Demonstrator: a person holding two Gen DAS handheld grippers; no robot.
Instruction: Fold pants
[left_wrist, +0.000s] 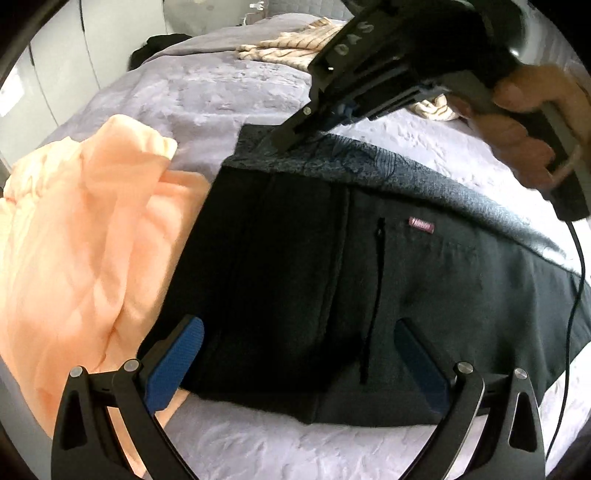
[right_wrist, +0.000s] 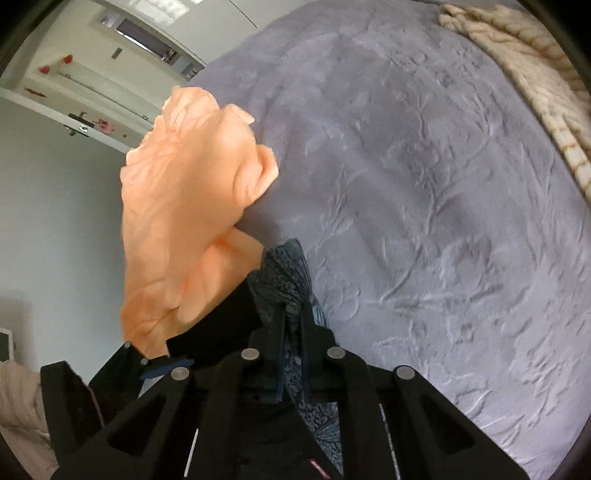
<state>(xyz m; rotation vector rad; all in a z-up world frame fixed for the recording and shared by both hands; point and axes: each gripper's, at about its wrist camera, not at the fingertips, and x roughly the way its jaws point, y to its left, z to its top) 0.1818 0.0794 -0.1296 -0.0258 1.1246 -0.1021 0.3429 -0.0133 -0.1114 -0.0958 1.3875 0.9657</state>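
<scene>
- Pants (left_wrist: 295, 288), black, lie spread flat across the lavender bed (left_wrist: 229, 92), with a small pink label (left_wrist: 421, 224) and a dark zipper line (left_wrist: 375, 295) showing on the upper layer.
- Along the far edge of the pants runs a band of grey-blue patterned fabric (left_wrist: 354, 162); whether it is part of the pants or a separate garment, I cannot tell.
- Left gripper (left_wrist: 299, 354) hovers over the near edge of the pants with its blue-padded fingers (left_wrist: 177, 358) spread wide and nothing between them.
- Right gripper (left_wrist: 286, 138), held in a person's hand (left_wrist: 524, 122), reaches down to the far left corner of the dark cloth; in the left wrist view its tips look pressed together at the patterned band.
- In the right wrist view the right gripper's black fingers (right_wrist: 308, 321) are closed together, with the patterned fabric pinched between them and bunched up in front.
- Beside the pants on the left sits a crumpled peach garment (left_wrist: 81, 236), touching the black cloth along its edge.
- Farther back on the bed lies a cream striped garment (left_wrist: 288, 44), well apart from the pants.
- A thin black cable (left_wrist: 576, 288) trails down past the right end of the pants.
</scene>
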